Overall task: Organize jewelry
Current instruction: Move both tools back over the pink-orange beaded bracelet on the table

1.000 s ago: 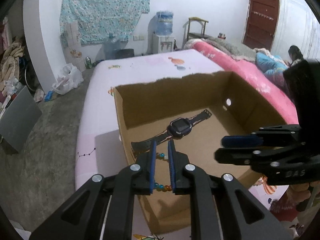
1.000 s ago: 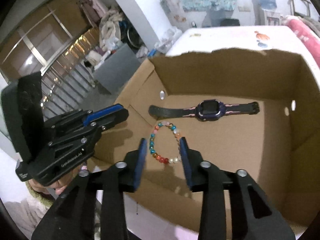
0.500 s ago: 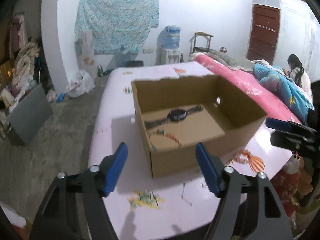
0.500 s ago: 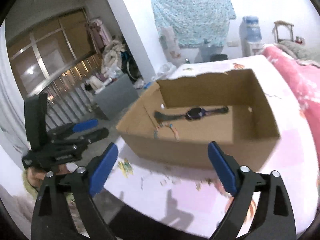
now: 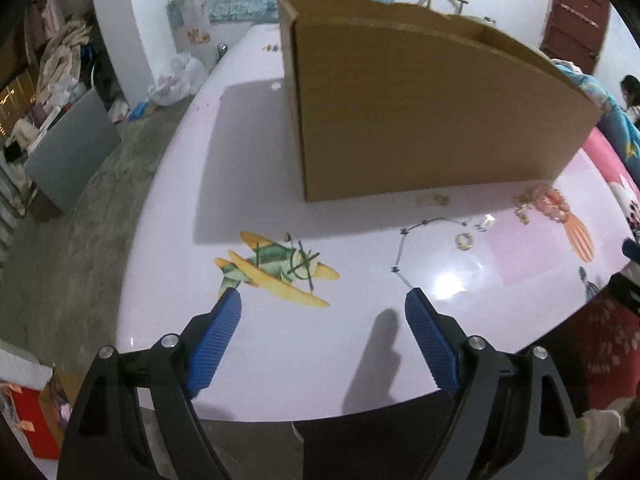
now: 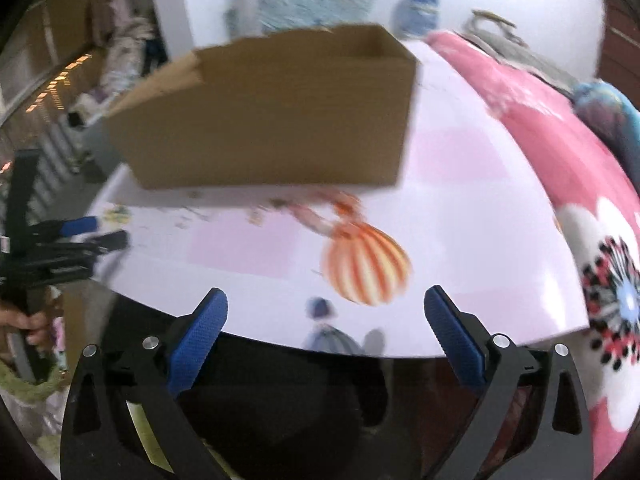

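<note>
A brown cardboard box stands on the pale pink table; its inside is hidden from both views. In front of it lie a thin dark chain necklace, a small ring, a small pale piece and gold jewelry. My left gripper is open and empty, low over the table's near edge. My right gripper is open and empty, near the table's front edge; the box is blurred there. The left gripper also shows in the right wrist view.
A bed with a pink floral blanket runs along the table's right. A grey board and bags stand on the concrete floor at left. A person sits far right.
Both grippers have pulled back out of the box and dropped low in front of it. Both opened wide. The beaded bracelet and watch stayed in the box, now out of sight.
</note>
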Motion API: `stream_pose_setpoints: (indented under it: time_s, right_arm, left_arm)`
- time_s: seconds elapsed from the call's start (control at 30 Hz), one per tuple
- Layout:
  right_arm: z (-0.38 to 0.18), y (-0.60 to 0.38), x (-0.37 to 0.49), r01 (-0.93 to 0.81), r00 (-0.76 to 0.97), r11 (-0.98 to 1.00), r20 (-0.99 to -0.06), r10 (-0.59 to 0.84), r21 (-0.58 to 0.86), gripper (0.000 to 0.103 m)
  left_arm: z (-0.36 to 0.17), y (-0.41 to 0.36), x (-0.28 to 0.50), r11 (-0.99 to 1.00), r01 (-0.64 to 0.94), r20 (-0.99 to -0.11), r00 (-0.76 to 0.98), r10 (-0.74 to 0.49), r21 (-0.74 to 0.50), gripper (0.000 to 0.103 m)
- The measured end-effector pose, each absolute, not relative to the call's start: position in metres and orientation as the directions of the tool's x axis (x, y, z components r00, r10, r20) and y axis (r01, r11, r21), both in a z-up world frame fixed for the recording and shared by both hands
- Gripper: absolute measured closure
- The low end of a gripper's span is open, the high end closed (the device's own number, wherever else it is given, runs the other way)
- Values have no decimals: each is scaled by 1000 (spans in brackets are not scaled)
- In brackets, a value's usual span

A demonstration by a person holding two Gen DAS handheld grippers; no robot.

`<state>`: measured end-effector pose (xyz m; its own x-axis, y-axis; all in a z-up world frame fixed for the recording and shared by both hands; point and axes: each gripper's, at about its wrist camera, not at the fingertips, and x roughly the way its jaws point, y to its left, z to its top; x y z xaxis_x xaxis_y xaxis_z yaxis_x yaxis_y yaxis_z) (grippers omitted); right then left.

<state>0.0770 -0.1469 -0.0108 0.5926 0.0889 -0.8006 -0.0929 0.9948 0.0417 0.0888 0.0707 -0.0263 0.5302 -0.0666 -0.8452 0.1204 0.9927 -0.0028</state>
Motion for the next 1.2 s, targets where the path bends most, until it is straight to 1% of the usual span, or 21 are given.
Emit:
stream_pose_setpoints:
  time_s: [0.1, 0.27, 0.43, 0.5, 0.8, 1.2]
  right_arm:
    - [-23, -155, 83, -57, 565, 998, -824, 48, 19, 8]
    - [-37, -153, 93, -68, 539, 997, -842, 15, -26, 8]
    - [-43, -156, 94, -91, 550, 993, -835, -10, -72, 8]
    - [-44, -158, 94, -98, 549, 993, -836, -4, -69, 8]
    - [-44, -158, 94, -92, 534, 994, -846, -4, -62, 8]
    - [-49, -154, 94, -120, 515, 989, -857, -14, -89, 8]
  left_arm:
    - [-30, 70, 93, 994, 105, -848, 529, -48, 10, 18]
    - [-33, 67, 98, 996, 90, -850, 527, -25, 26, 12]
    - [-34, 68, 107, 997, 70, -857, 514, -13, 27, 8]
    - [-35, 68, 108, 998, 62, -861, 509, -14, 20, 6]
    - [-37, 66, 111, 1000, 24, -860, 510, 0, 14, 4]
    - [-35, 65, 111, 1000, -17, -860, 510, 18, 11, 4]
